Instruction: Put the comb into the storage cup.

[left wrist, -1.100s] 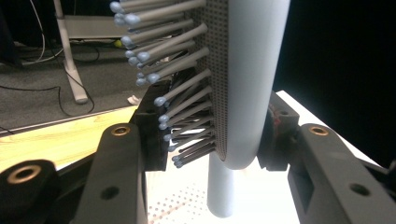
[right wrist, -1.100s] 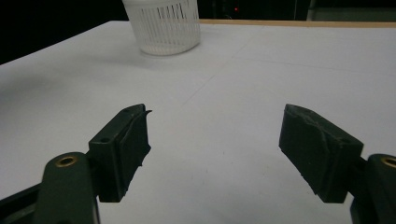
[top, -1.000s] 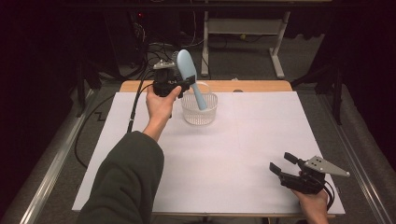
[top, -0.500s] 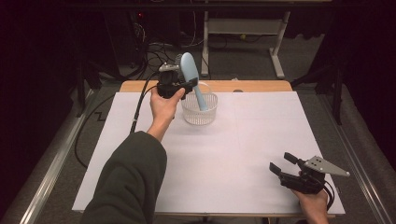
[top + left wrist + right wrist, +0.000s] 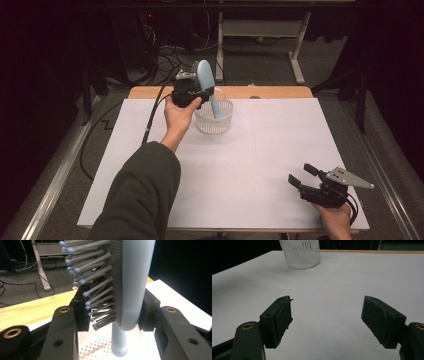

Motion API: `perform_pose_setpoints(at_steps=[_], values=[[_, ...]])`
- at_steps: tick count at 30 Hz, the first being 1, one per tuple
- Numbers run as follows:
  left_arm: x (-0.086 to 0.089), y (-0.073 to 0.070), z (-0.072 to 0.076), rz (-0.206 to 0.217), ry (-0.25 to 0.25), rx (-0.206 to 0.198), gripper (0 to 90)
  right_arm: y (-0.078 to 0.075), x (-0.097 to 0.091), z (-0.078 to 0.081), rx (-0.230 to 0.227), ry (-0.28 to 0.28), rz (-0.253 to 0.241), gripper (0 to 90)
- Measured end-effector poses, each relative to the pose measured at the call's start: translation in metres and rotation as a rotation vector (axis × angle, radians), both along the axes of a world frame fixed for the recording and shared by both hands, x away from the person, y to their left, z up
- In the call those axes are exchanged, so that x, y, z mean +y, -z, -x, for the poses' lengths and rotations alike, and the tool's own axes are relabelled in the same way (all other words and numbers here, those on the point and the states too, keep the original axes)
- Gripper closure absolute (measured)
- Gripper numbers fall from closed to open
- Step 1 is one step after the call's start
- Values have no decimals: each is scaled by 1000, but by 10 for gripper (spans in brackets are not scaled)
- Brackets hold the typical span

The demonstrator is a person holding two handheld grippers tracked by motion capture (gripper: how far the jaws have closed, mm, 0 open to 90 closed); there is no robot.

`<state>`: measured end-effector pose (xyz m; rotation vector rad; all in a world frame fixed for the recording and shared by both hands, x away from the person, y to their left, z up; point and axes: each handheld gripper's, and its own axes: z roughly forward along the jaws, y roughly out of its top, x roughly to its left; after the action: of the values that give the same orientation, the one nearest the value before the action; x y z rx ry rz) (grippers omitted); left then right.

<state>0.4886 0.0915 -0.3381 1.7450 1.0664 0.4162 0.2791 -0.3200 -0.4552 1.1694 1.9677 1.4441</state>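
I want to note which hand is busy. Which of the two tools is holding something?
The left tool, far across the table above the white basket, is shut on the blue hairbrush. The right tool, near the front edge, is open and holds nothing.

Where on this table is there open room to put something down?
Most of the white sheet is bare: the broad middle between the white basket and the open right claw, and the far right side. It is crowded at the far left, where the left claw holds a hairbrush over the basket.
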Motion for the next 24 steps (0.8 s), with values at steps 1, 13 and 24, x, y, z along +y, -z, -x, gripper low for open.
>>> perform_pose_setpoints(at_steps=[1,13,24], values=[[-1,1,0,-6,-4,-3,538,0,0,0,1,0,0,250],[-10,12,-2,-25,-3,1,535,0,0,0,2,-4,-2,250],[-11,22,-3,-51,-9,9,530,0,0,0,2,-6,-2,250]])
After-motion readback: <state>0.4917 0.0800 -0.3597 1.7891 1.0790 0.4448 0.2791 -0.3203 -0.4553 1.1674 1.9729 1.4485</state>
